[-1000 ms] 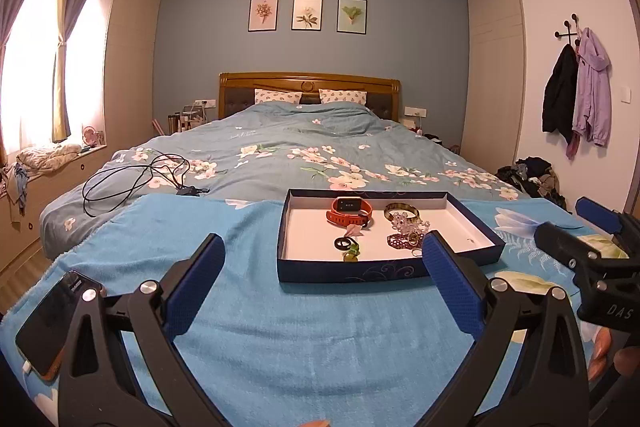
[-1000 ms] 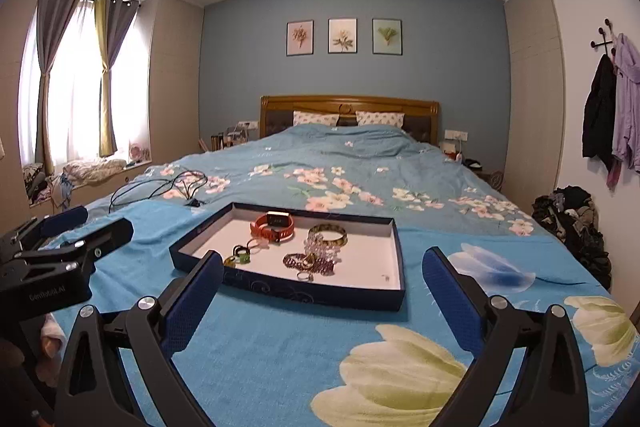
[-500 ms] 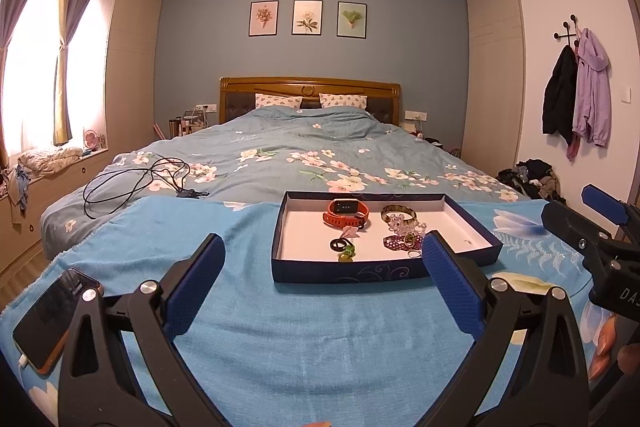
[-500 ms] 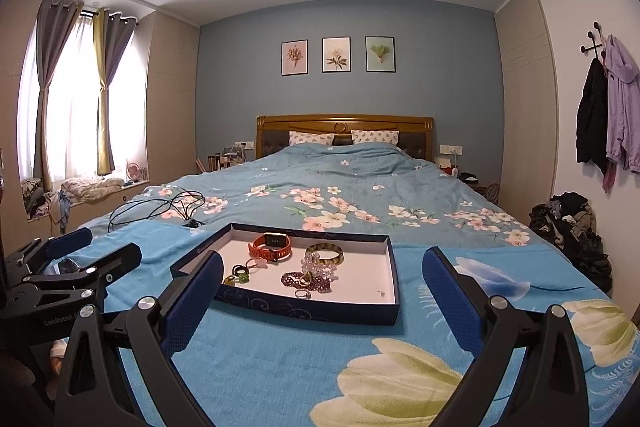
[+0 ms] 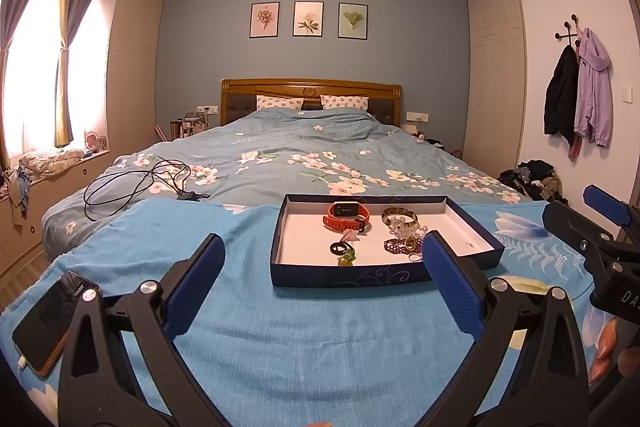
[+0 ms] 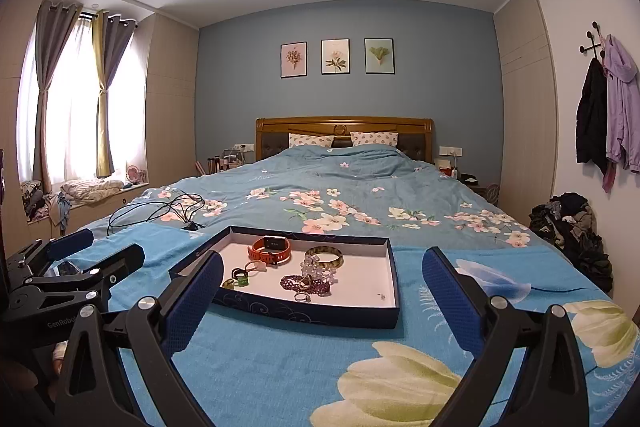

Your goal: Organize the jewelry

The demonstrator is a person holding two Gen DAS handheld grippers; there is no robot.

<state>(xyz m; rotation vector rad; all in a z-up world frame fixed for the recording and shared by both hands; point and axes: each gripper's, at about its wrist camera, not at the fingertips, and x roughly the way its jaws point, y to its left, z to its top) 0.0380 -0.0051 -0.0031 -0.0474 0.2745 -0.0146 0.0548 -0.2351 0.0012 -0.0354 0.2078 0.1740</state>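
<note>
From my left gripper (image 5: pixel 323 275) I can see the shallow dark-blue cardboard tray with the white floor (image 5: pixel 352 273) sitting on the bright blue floral blanket (image 5: pixel 304 343) at about 12 o'clock, between the two blue-padded fingers (image 5: pixel 196 281), which stand wide apart with nothing held. The right pad covers the tray's near right corner and hides part of the dark purple beaded bracelet (image 5: pixel 396 246) and a small silver ring (image 5: pixel 415 257). Inside the tray I make out an orange-strapped smartwatch (image 5: pixel 346 217) toward the far side, a green-and-gold bangle (image 5: pixel 399 215) at its 3 o'clock, a clear crystal bead cluster (image 5: pixel 404 227) just in front of that, and a black ring (image 5: pixel 338 248) with a small green piece beside it; the finer pieces are too small for me to tell apart. A dark smartphone (image 5: pixel 48 315) lies at 8 o'clock, its lower end cut off behind the gripper frame. At 3 o'clock the right gripper (image 5: pixel 588 219) pokes into view, its body cropped by the edge. From the right gripper's (image 6: pixel 323 297) own camera the tray (image 6: pixel 304 315) sits at 11 o'clock, its near left corner masked by the left pad; these fingers (image 6: pixel 450 297) too are spread wide and empty. Both tools hover level above the blanket, aimed at the headboard. A black cable (image 5: pixel 132 183) coils on the duvet at 10 o'clock.
</note>
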